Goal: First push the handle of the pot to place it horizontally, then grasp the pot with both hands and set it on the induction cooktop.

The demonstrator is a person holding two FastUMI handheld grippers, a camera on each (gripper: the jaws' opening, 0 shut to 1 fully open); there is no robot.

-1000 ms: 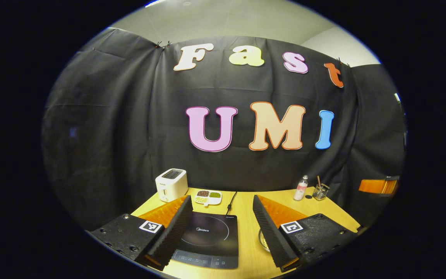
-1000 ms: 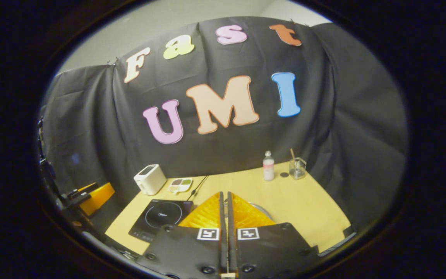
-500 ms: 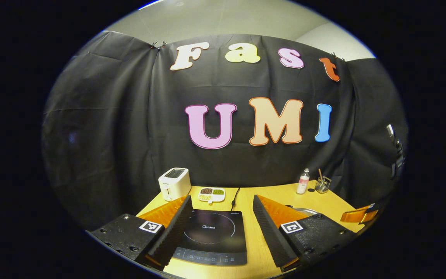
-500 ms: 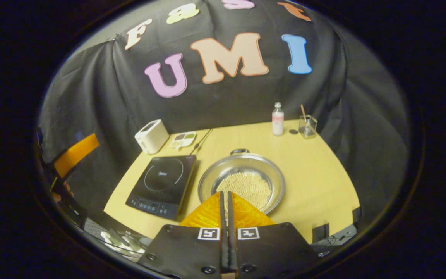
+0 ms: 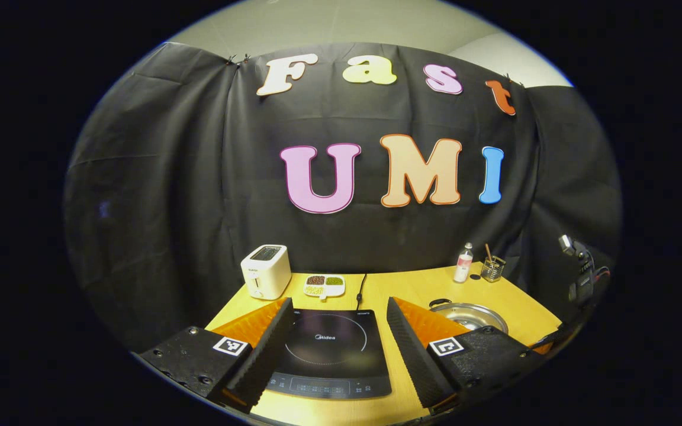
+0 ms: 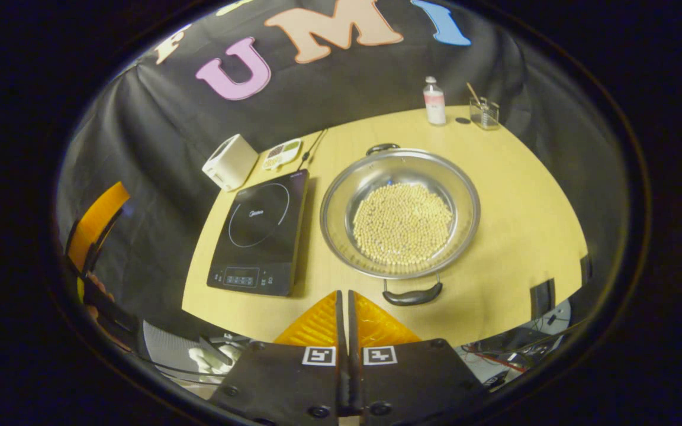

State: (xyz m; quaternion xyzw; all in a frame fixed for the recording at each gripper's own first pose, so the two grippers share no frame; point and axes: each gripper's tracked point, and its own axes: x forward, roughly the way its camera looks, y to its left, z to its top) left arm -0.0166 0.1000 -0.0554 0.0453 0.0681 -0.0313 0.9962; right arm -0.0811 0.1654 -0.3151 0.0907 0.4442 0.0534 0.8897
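A steel pot (image 6: 400, 210) full of pale beans stands on the wooden table, right of the black induction cooktop (image 6: 261, 236). Its two black handles lie near (image 6: 412, 294) and far (image 6: 382, 148), in line with my view. My right gripper (image 6: 344, 302) is shut and empty, high above the table's near edge, just short of the near handle. In the left gripper view my left gripper (image 5: 338, 310) stands open over the cooktop (image 5: 329, 352), and the pot's rim (image 5: 474, 313) shows behind its right finger. The left gripper (image 6: 95, 222) appears orange at the far left of the right gripper view.
A white toaster (image 6: 229, 161) and a small divided dish (image 6: 282, 152) stand behind the cooktop, whose cord runs to the wall. A small bottle (image 6: 434, 100) and a glass with a stick (image 6: 486, 111) stand at the back right. Cables lie below the table's front edge.
My right gripper has risen and tilted down, bringing the whole pot and cooktop into sight. The left gripper has drifted a little; the pot's rim now shows beside it.
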